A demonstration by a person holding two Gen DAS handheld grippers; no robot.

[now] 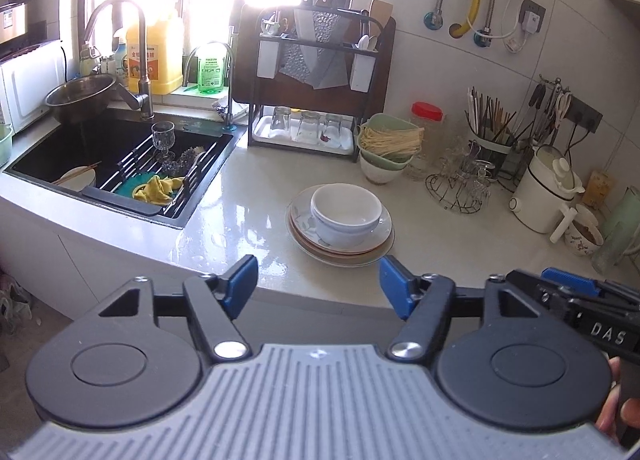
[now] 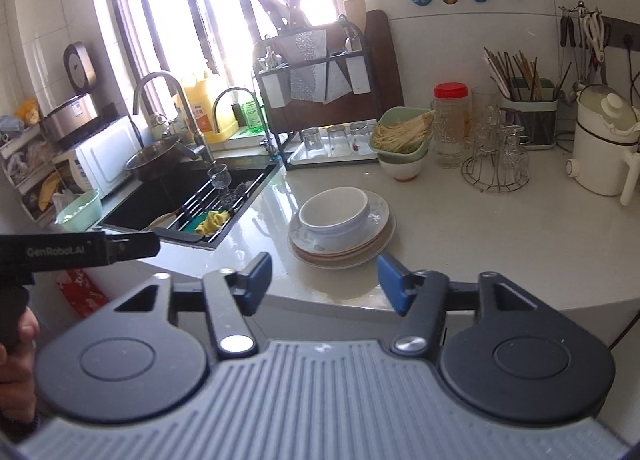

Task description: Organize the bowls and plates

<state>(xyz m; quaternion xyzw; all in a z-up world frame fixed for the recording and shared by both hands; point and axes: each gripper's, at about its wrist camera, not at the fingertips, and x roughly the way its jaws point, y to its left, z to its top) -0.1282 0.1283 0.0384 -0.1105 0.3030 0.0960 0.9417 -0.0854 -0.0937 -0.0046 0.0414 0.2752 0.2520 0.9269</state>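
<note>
Both grippers are spread wide with nothing in them: our left gripper and right gripper hover off the counter edge, short of the dishes. White bowls sit nested on the plates, near the front edge. Our worry: the counter looks wet, so nudging that stack could slide it. Pinching the bowl rim one-sided could tip it, or drag the lower bowl up with it and drop it.
</note>
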